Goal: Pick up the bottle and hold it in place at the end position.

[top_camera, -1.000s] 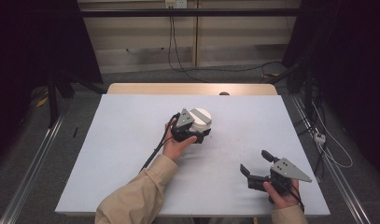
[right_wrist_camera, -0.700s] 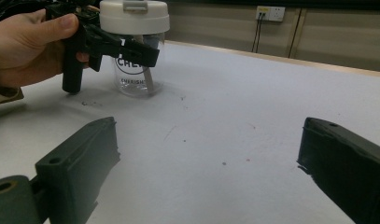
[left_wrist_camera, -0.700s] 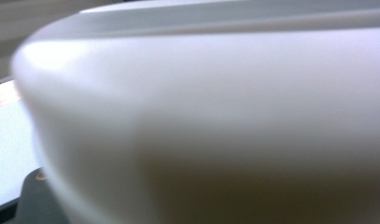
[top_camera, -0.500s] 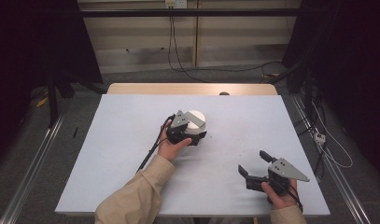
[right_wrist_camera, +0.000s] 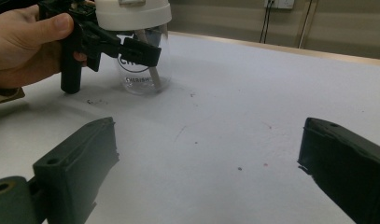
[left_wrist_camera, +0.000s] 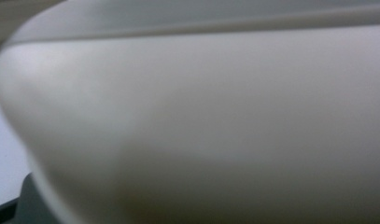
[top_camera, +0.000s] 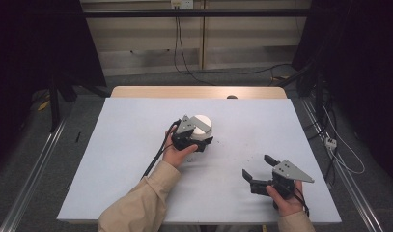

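Note:
A clear cup [top_camera: 202, 126] with a white lid stands near the middle of the white table [top_camera: 126, 154]. My left gripper [top_camera: 203, 140] is shut on it, its black jaws clamped on the clear wall just under the lid. In the right gripper view the cup [right_wrist_camera: 142, 70] rests on the table with a pale straw [right_wrist_camera: 153, 73] inside and the left gripper [right_wrist_camera: 131, 49] around it. Close up in the left gripper view is the blurred white lid [left_wrist_camera: 201, 116]. My right gripper [top_camera: 257, 166] is held open at the front right, and its jaws [right_wrist_camera: 206, 154] have nothing between them.
Small dark specks [top_camera: 242, 157] lie on the table between the cup and the right gripper. A wooden strip [top_camera: 199, 92] edges the far side. Cables [top_camera: 184, 67] run over the floor behind, and metal rails [top_camera: 35, 164] flank the table.
The left gripper and the cup have drifted slightly toward the near side. The right gripper has stayed in place, still open.

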A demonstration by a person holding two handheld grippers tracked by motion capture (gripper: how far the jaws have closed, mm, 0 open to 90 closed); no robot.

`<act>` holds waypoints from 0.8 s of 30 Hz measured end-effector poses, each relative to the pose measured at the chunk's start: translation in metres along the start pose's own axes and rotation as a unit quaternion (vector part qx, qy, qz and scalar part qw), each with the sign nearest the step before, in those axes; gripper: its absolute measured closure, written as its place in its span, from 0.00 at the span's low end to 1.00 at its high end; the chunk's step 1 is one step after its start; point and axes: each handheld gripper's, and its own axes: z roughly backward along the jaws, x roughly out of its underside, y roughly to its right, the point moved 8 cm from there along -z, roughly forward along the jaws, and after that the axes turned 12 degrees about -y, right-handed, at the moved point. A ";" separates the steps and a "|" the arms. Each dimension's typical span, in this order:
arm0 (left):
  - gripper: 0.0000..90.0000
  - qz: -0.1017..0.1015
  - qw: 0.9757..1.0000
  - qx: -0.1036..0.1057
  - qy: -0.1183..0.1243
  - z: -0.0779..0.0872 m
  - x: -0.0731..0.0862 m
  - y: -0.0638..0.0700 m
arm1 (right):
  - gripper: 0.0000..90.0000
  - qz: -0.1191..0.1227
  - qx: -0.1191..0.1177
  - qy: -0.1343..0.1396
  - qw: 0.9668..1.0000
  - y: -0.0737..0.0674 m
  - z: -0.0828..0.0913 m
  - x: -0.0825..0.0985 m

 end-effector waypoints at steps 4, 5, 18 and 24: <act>0.20 -0.003 1.000 0.000 -0.002 0.000 0.000 0.000 | 0.04 -0.004 -0.002 -0.011 1.000 0.000 -0.005 -0.003; 0.20 -0.003 1.000 -0.001 -0.001 0.000 0.000 0.000 | 0.04 -0.007 -0.002 -0.013 1.000 0.000 -0.006 -0.004; 0.09 0.002 1.000 -0.012 -0.017 0.003 0.003 -0.001 | 0.05 -0.002 -0.011 -0.017 1.000 -0.004 -0.015 -0.014; 0.08 0.006 1.000 -0.010 -0.017 0.008 0.004 0.001 | 0.05 -0.003 -0.011 -0.013 1.000 -0.004 -0.014 -0.016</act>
